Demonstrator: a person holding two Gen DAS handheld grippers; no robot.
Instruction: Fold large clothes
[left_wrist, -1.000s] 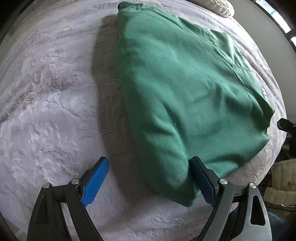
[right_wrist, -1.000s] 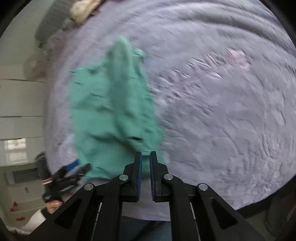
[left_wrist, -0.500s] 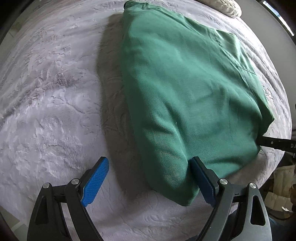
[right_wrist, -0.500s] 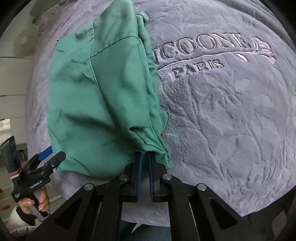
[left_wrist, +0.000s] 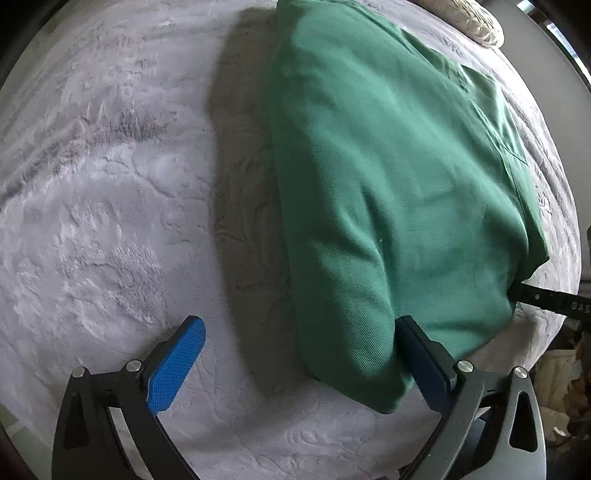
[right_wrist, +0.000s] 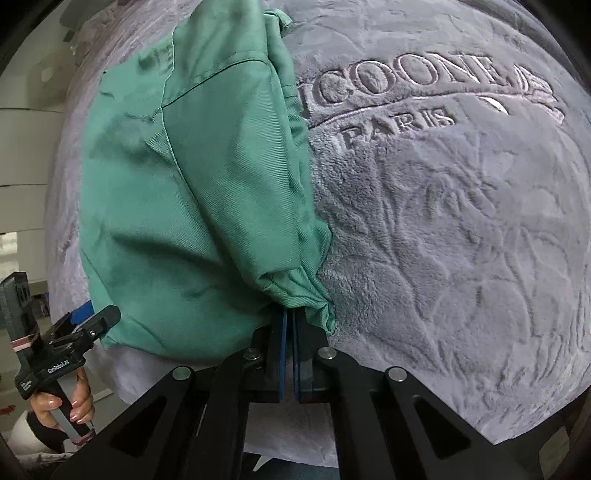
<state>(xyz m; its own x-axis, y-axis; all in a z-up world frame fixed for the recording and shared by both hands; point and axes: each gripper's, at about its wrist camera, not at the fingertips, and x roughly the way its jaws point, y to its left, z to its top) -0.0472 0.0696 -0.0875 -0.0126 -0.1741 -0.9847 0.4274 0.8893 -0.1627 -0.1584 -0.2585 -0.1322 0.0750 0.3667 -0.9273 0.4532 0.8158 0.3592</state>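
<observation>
A green garment (left_wrist: 388, 184) lies folded on a grey plush blanket (left_wrist: 110, 221). My left gripper (left_wrist: 299, 354) is open, its right pad against the garment's near corner, its left pad over bare blanket. In the right wrist view my right gripper (right_wrist: 290, 321) is shut on a bunched corner of the green garment (right_wrist: 192, 206). The right gripper's fingers also show at the right edge of the left wrist view (left_wrist: 550, 297), reaching under the garment's edge. The left gripper (right_wrist: 85, 325) shows in the right wrist view, held by a hand.
The blanket (right_wrist: 443, 240) bears embossed lettering and leaf patterns to the right of the garment. A cream pillow (left_wrist: 476, 18) lies at the far edge of the bed. The bed's edge runs along the right side, with clutter on the floor (left_wrist: 565, 398) beyond.
My right gripper has come down close to the garment's corner and is now shut on it. My left gripper has shifted slightly left along the garment's edge and stays open.
</observation>
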